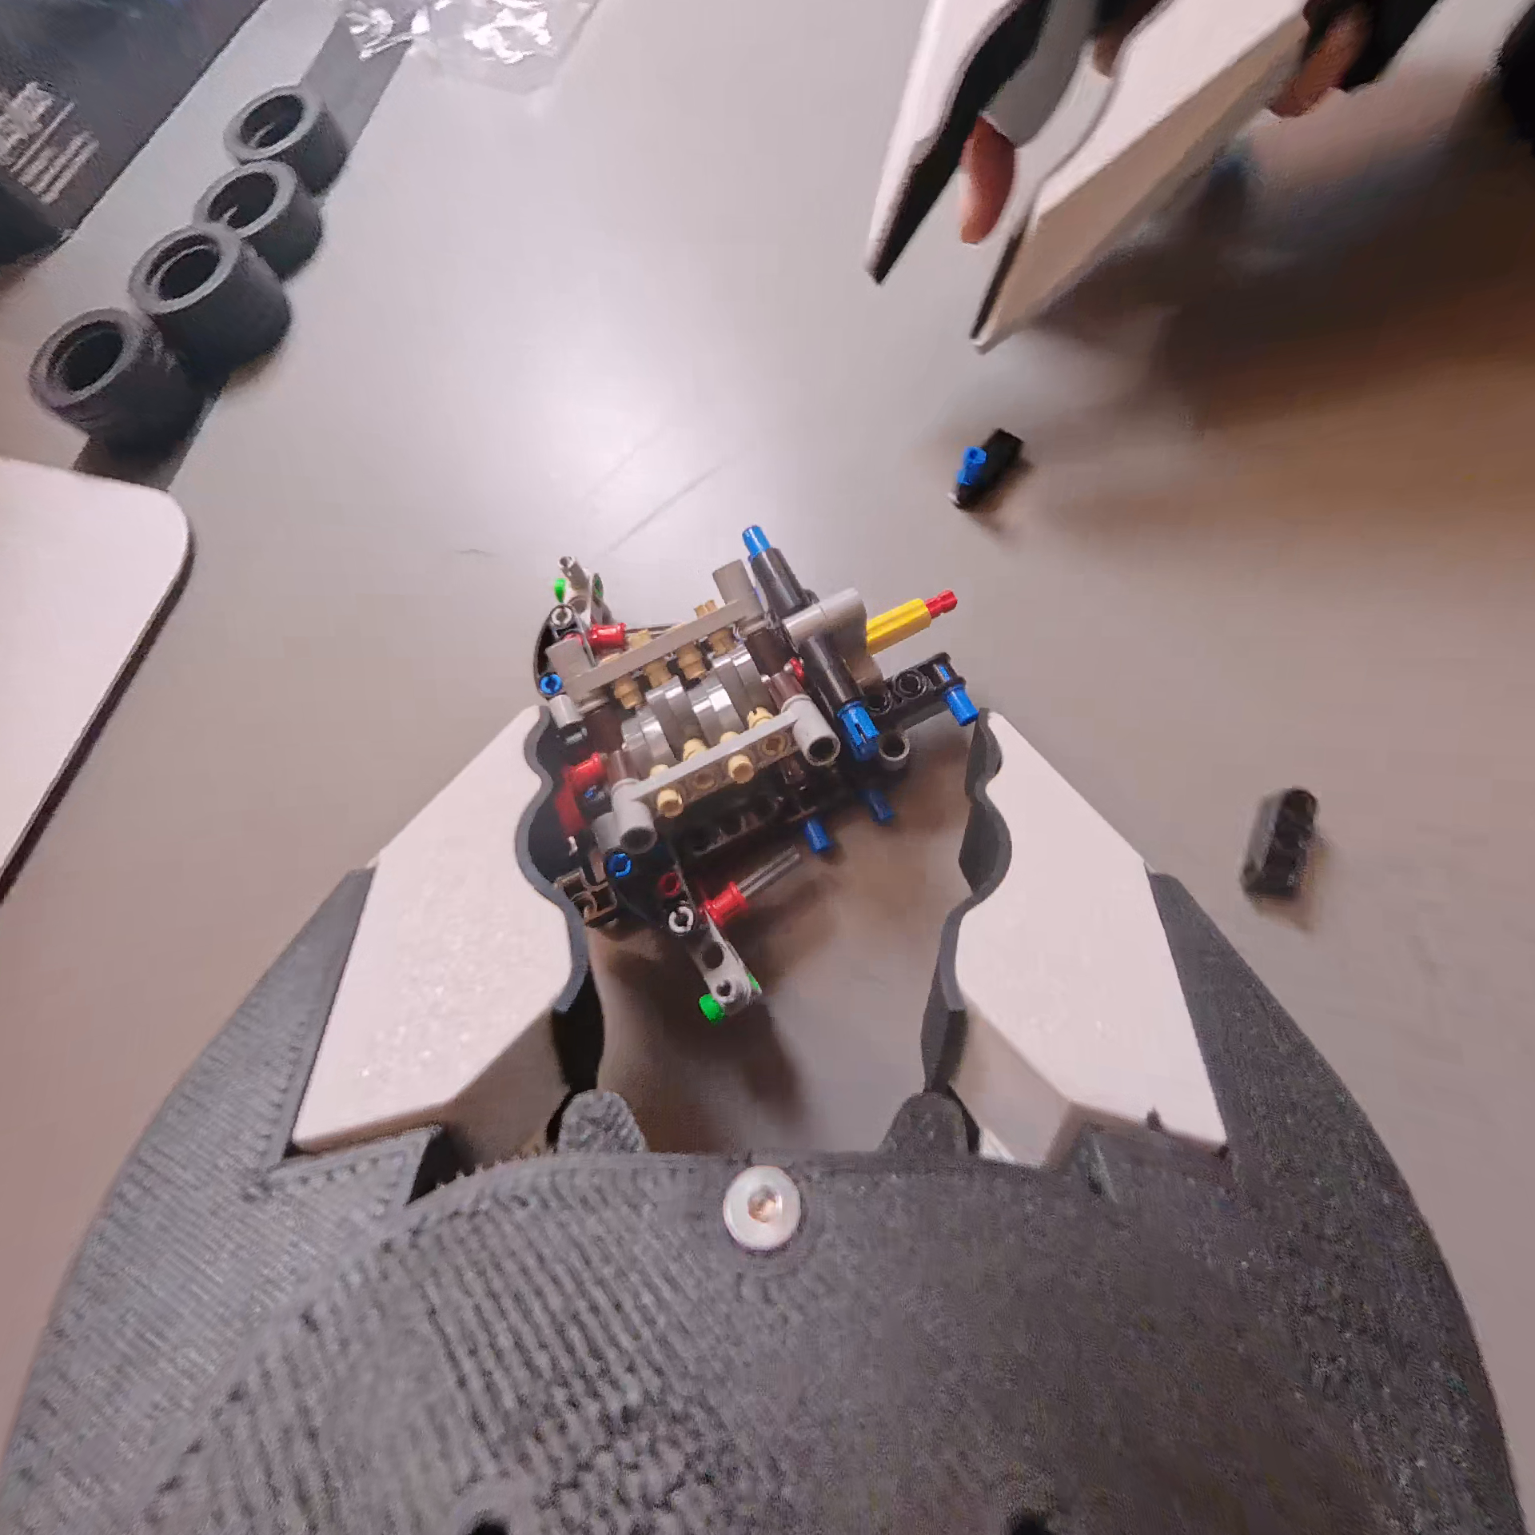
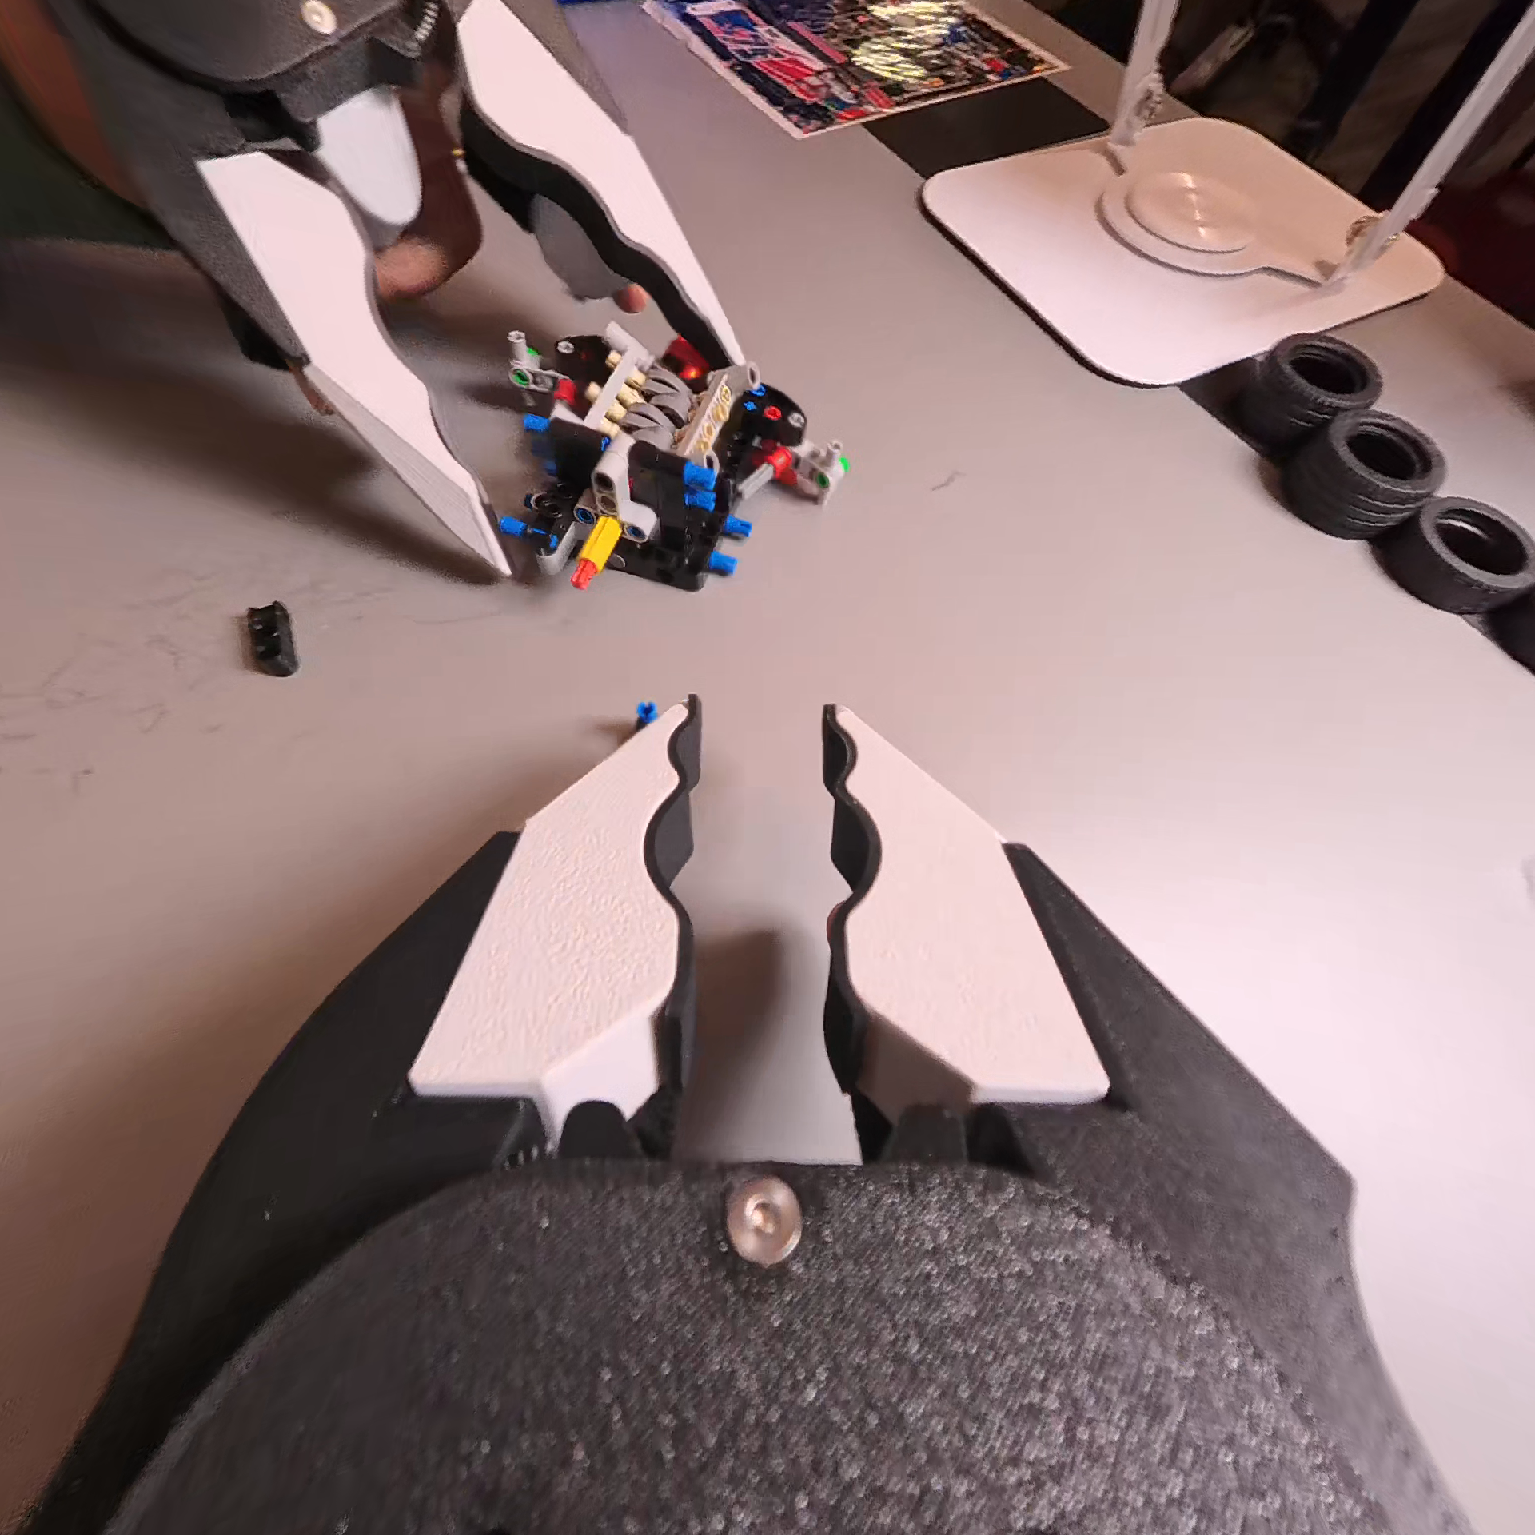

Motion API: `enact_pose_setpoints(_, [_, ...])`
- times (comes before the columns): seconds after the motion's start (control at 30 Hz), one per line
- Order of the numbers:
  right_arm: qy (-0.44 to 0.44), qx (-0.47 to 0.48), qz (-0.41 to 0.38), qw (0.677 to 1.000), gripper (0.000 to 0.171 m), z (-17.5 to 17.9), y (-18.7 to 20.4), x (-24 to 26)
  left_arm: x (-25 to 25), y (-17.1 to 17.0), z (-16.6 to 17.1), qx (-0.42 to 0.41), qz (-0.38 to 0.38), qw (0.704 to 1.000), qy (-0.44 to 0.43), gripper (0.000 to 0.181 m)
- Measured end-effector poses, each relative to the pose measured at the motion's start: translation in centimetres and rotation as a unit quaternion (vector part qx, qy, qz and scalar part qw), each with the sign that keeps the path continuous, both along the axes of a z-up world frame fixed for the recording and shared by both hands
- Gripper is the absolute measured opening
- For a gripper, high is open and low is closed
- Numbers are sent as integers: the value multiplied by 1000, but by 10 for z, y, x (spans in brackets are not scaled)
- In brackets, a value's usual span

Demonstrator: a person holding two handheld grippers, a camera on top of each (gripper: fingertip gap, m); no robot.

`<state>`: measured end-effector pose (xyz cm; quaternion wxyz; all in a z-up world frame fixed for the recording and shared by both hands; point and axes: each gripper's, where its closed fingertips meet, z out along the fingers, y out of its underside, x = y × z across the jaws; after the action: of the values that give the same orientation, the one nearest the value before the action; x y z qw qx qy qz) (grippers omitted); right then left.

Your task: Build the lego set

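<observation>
Two grippers over a half-built lego model on a grey table

Left wrist view: the left gripper (image 1: 760, 747) has its jaws spread wide on either side of the lego model (image 1: 723, 731), which rests on the table (image 1: 581, 415), probably to steady it; whether the left pad touches it is unclear. A small black-and-blue piece (image 1: 984, 465) and a black brick (image 1: 1283, 839) lie loose nearby, and four tyres (image 1: 179, 324) wait at the left.

Right wrist view: the right gripper (image 2: 760, 718) hovers well short of the model (image 2: 656, 457), jaws apart and empty, its left tip just beside a small blue-tipped piece (image 2: 644, 712), likely the next pickup. A white lamp base (image 2: 1179, 241) and a printed sheet (image 2: 847, 58) sit farther back.
</observation>
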<state>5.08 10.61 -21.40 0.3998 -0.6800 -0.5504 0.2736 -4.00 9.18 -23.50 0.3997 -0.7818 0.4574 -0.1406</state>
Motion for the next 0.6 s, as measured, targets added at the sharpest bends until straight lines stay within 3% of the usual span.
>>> enact_pose_setpoints(0.17, [-30, -13, 62, 997, 31, -10, -22, 1, 7, -29, -1, 10, -112, 993, 18, 97])
enact_pose_setpoints(0.27, [-66, -13, 88, 994, 34, -21, -33, 4, 3, -35, 0, 13, -135, 990, 25, 97])
enact_pose_setpoints(0.6, [-96, 31, 68, 992, 30, -26, -27, 1, -21, -40, 7, -34, -55, 998, -17, 103])
